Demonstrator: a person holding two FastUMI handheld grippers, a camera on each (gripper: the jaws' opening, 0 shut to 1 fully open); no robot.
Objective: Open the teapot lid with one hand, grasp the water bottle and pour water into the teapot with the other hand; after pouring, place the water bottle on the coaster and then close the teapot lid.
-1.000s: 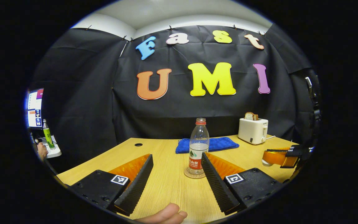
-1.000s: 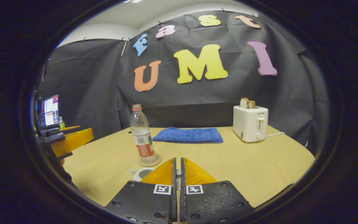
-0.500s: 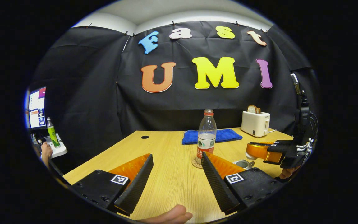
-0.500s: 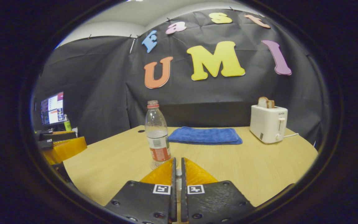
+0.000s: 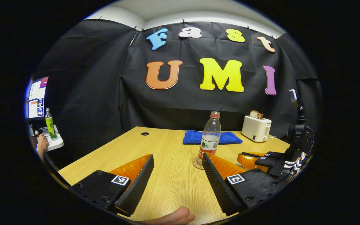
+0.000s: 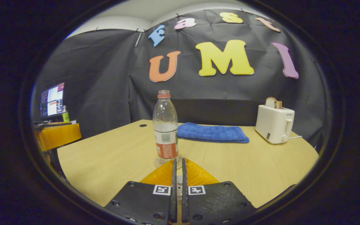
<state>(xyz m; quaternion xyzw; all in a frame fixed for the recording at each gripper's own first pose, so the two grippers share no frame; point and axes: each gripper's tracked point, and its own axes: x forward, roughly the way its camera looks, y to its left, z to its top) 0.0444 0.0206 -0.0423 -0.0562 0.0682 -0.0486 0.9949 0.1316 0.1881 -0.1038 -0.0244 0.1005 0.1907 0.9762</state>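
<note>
A clear water bottle point(image 5: 209, 140) with a red cap stands upright on a round coaster point(image 5: 196, 163) on the wooden table. My left gripper point(image 5: 177, 155) is open, short of the bottle, with nothing between its fingers. My right gripper point(image 6: 178, 160) is shut, and a pale sliver of the teapot lid point(image 6: 177, 187) shows in the narrow gap. In the right gripper view the bottle point(image 6: 166, 131) and coaster point(image 6: 159, 162) stand just beyond its tips. In the left gripper view the right gripper point(image 5: 244, 157) hangs low at the right. The teapot's body is hidden behind the fingers.
A folded blue towel point(image 5: 212, 137) lies behind the bottle and a white toaster point(image 5: 256, 128) with bread stands at the back right. A thumb point(image 5: 175, 217) shows at the table's near edge. The left gripper point(image 6: 59, 136) hangs at the far left.
My right gripper has sunk lower and swung toward the bottle; the open teapot beneath it has gone out of sight. My left gripper has drawn back from the bottle, still open.
</note>
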